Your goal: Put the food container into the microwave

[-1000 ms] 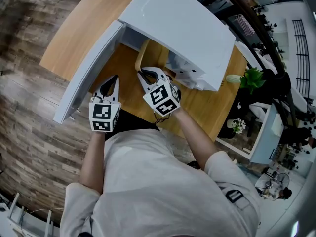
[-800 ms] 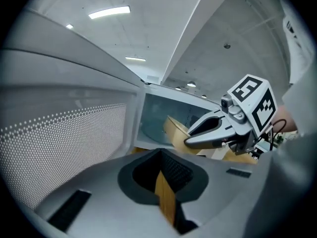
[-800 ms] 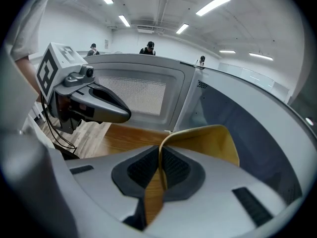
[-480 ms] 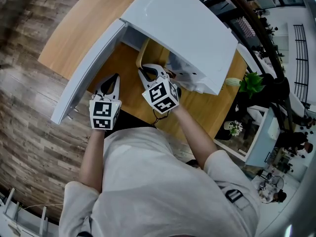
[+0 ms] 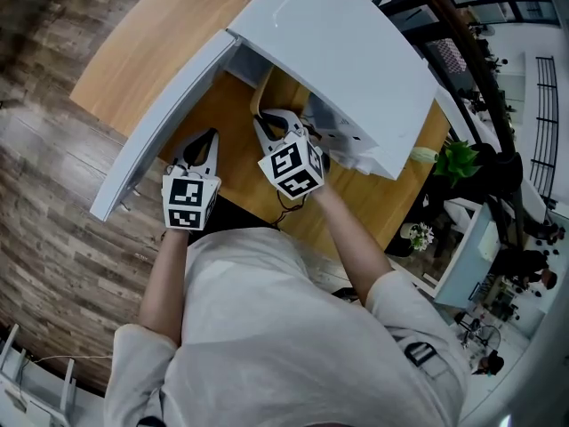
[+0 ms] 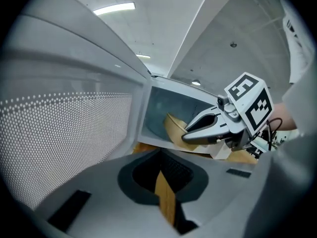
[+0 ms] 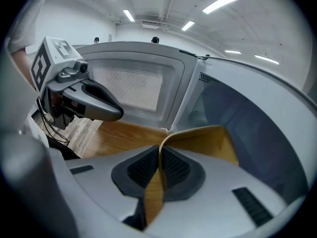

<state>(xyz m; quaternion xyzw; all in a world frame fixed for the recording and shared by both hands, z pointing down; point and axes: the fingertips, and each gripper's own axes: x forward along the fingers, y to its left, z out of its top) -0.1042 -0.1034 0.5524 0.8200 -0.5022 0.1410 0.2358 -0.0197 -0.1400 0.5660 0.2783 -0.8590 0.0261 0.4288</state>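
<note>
Tan and thin, the wall of the food container [image 7: 208, 138] is pinched between the pads of the right claw [image 7: 160, 150], which is closed on the container's near rim. From the claw the rim curves away ahead and to the right, into the open cavity of the white microwave [image 5: 347, 52], where the grey inner wall rises behind it. Whether the container rests on the cavity floor cannot be told.

Left of this claw, and apart from it, the left claw [image 6: 159, 155] points toward the same opening. Its jaws are drawn together with nothing between them, and only a strip of the wooden table [image 5: 151, 34] shows below the tips. Just left of that claw the microwave's door [image 5: 169, 123] stands swung wide, its dotted window facing in.
</note>
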